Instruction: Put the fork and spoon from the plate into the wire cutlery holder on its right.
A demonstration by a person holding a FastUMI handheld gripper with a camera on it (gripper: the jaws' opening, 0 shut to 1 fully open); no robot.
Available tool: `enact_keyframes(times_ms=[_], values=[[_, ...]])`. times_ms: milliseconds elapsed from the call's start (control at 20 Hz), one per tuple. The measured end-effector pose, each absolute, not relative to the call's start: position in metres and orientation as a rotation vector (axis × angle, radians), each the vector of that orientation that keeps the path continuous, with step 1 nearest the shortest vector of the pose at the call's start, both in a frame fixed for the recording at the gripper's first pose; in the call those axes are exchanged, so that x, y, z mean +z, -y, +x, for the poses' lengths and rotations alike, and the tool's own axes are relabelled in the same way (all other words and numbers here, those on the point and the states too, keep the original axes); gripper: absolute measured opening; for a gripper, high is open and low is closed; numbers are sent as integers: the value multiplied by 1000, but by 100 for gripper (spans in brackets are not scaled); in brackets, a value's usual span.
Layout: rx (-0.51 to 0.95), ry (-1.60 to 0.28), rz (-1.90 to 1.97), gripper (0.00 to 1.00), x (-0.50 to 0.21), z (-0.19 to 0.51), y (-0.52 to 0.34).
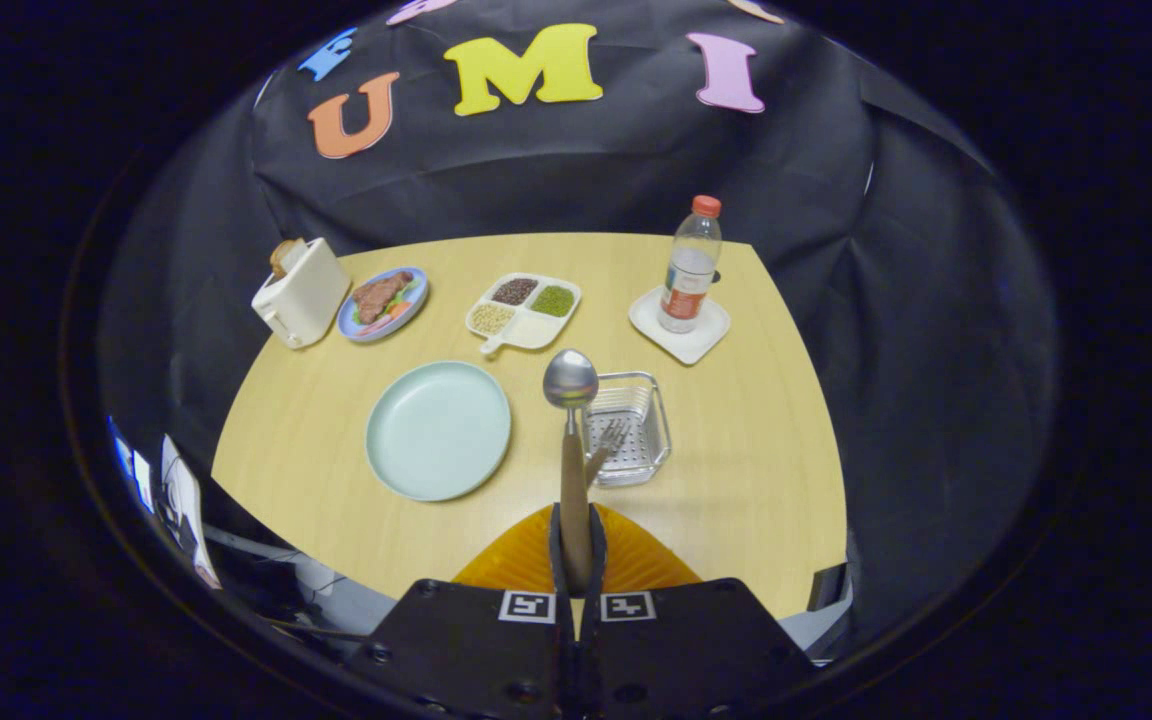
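Spoon upright at frame centre, wooden handle clamped between the closed tongs, bowl raised above the bench, fork already in wire cutlery holder just right, pale plate bare at centre left.

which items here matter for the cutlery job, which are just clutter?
Job:
- spoon, wooden handle clamped between the fingers, held up above the table
- fork, already lying in the wire cutlery holder
- pale green plate, bare, left of the holder

Clutter:
- toaster
- plate of food
- divided tray
- water bottle on a coaster
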State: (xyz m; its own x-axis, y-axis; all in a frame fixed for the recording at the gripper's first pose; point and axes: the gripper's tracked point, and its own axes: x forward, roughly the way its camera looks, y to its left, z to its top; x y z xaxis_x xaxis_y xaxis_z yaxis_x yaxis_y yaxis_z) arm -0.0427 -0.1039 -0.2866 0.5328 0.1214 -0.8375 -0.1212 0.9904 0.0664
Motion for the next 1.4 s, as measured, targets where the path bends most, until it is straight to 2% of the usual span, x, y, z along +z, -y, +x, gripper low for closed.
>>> enact_keyframes(times_ms=[300, 650, 900, 1100, 1150, 1250, 1350, 1400], values=[[125, -1056, -10, 2, -313, -42, 140], [137, -1069, -50, 3, -323, -30, 144], [122, -1003, -80, 10, -309, -13, 138], [88, -960, -39, 20, -292, -4, 129], [74, -940, -38, 28, -286, -2, 127], [45, -887, -41, 32, -273, 3, 122], [23, -829, -43, 43, -255, 7, 112], [21, -794, -38, 43, -245, 8, 103]])
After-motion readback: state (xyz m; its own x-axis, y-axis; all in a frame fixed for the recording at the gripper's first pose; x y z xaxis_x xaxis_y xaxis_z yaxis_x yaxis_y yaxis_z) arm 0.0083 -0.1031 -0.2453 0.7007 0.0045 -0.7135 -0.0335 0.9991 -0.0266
